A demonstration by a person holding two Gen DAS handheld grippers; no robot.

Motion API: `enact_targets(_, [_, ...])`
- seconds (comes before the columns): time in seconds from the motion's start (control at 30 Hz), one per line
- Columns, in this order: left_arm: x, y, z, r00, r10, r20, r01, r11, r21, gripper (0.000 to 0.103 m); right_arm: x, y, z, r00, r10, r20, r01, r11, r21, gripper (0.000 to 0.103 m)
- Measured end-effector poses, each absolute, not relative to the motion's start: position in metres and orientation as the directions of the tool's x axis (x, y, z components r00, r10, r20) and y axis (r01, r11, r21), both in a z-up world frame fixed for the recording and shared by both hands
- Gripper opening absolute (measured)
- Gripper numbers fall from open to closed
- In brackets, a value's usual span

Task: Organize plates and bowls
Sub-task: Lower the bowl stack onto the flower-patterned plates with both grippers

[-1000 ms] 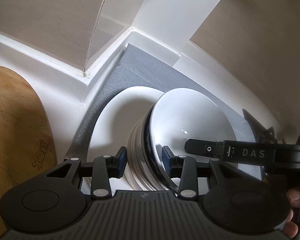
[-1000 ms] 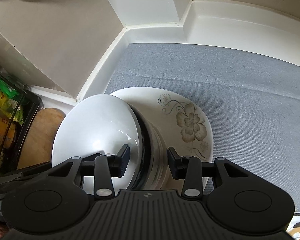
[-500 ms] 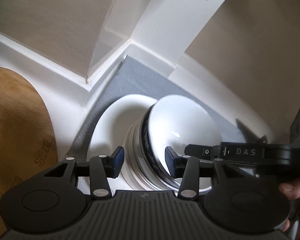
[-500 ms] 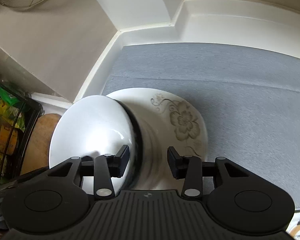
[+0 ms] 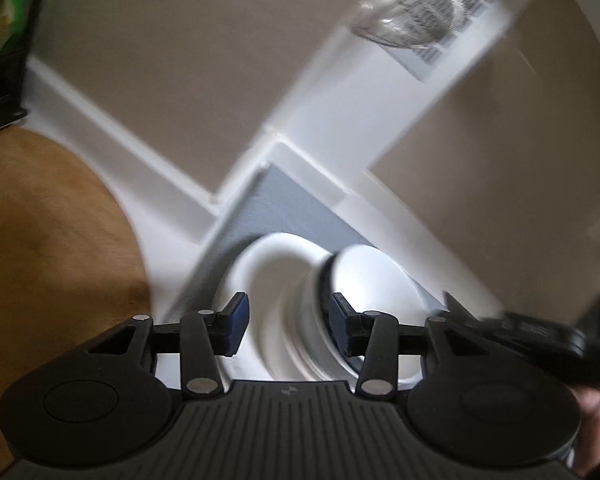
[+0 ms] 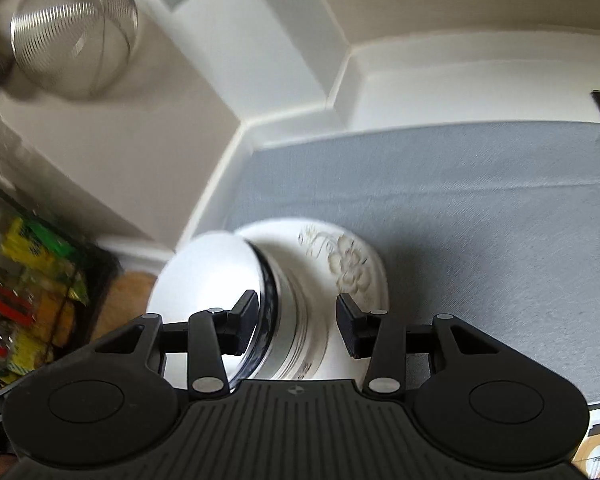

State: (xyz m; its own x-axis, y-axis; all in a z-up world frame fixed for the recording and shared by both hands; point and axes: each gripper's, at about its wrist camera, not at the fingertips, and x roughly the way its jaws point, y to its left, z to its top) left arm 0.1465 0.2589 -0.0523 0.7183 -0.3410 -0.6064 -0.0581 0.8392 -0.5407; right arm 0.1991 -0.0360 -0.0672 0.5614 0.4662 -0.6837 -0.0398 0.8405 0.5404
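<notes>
Both views are blurred. A stack of bowls (image 6: 260,312) is seen standing on a flowered plate (image 6: 352,272), on a grey mat (image 6: 460,220) in a wall corner.

Left gripper (image 5: 286,324): jaws are closing, part open; the stack's side is framed between them. The right pad appears to overlap the top bowl's rim; whether it presses cannot be told. The other pad is apart from the stack.

Right gripper (image 6: 296,326): jaws are opening, part open. The stack lies between and just ahead; nothing is seen gripped.

A wooden board (image 5: 48,264) lies left of the left gripper. A wire basket (image 6: 72,36) hangs far ahead, upper left of the right gripper.
</notes>
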Motion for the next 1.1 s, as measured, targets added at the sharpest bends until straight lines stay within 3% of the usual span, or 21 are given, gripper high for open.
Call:
enact_targets(0.07, [0.153,0.265,-0.062,0.696,-0.301,-0.652,-0.124,0.844,-0.522,0.041,0.192,-0.050,-0.069,0.605,0.462,-0.649,-0.019,0.822,0.568,0.047])
enact_targets(0.2, [0.163,0.265,-0.079,0.664,-0.287,-0.691,-0.164,0.845,-0.509,0.040,0.186,-0.069,-0.091,0.639,0.439,-0.632,0.072,0.783,0.617,0.047])
enact_targets(0.4, [0.173,0.257,-0.095,0.627,-0.282,-0.726,-0.169,0.860,-0.481,0.040,0.192,-0.068,-0.139,0.570,0.426,-0.703,0.182,0.769,0.613,0.047])
enact_targets(0.5, [0.176,0.253,-0.101,0.615,-0.298,-0.730,-0.152,0.864,-0.480,0.040,0.192,-0.063,-0.150,0.555,0.456,-0.695,0.168,0.757,0.631,0.047])
enact_targets(0.53, [0.177,0.251,-0.102,0.611,-0.299,-0.733,-0.146,0.867,-0.476,0.032,0.192,-0.061,-0.152,0.549,0.465,-0.694,0.159,0.757,0.633,0.047])
enact_targets(0.63, [0.181,0.242,-0.106,0.600,-0.284,-0.748,-0.136,0.885,-0.446,0.026,0.194,-0.053,-0.160,0.519,0.494,-0.698,0.133,0.760,0.636,0.047])
enact_targets(0.7, [0.180,0.238,-0.106,0.602,-0.265,-0.753,-0.127,0.899,-0.418,0.024,0.195,-0.049,-0.166,0.499,0.517,-0.696,0.112,0.757,0.644,0.042])
enact_targets(0.77, [0.180,0.236,-0.105,0.598,-0.259,-0.758,-0.118,0.907,-0.404,0.024,0.196,-0.046,-0.169,0.481,0.545,-0.687,0.091,0.748,0.658,0.027])
enact_targets(1.1, [0.187,0.182,-0.102,0.575,-0.242,-0.781,-0.066,0.938,-0.339,0.025,0.193,-0.066,-0.163,0.486,0.519,-0.703,0.085,0.773,0.629,0.027])
